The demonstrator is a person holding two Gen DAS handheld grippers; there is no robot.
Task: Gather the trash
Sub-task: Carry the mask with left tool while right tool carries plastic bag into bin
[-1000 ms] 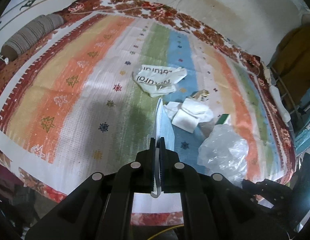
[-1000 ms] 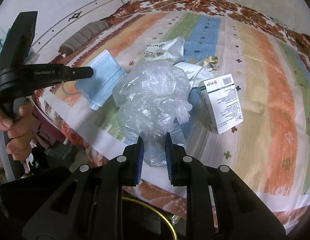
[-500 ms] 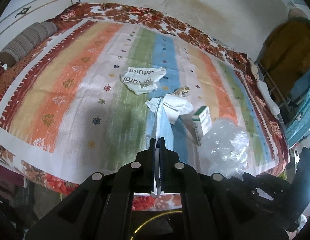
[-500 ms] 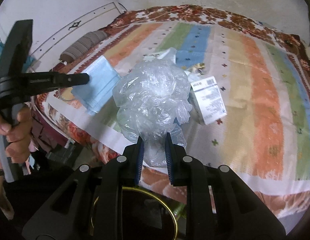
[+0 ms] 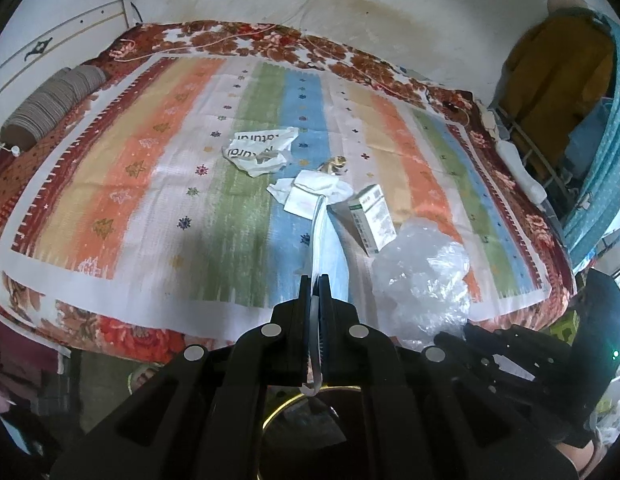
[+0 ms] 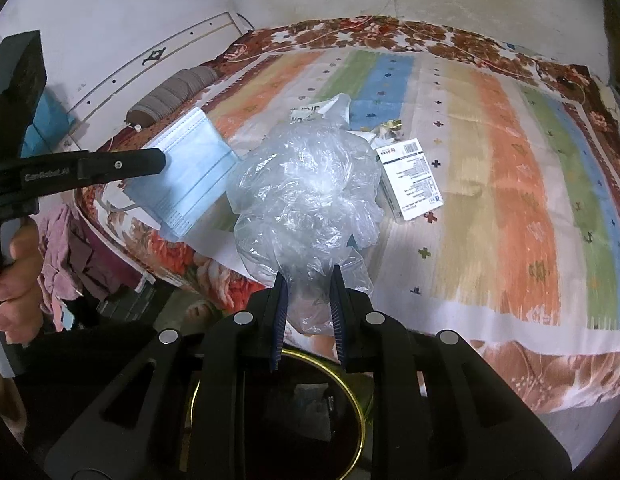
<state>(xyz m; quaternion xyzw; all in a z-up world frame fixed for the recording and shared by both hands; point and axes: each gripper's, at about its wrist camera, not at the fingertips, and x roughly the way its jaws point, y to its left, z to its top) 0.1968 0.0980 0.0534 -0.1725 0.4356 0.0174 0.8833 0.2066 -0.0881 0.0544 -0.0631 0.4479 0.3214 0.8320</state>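
Right wrist view: the right claw grips a crumpled clear plastic bag just past the bed's near edge, above a gold-rimmed bin directly beneath the fingers. The left claw is clamped on a blue face mask, its long axis running straight ahead. Both loads sit over the bin, so release is likely next. A medicine box and tissues remain mid-bed.

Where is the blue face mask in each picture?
Left wrist: the blue face mask is at centre, edge-on, pinched in the left gripper.
Right wrist: it is at left, seen flat.
Shared landmark: the white box on the bed.
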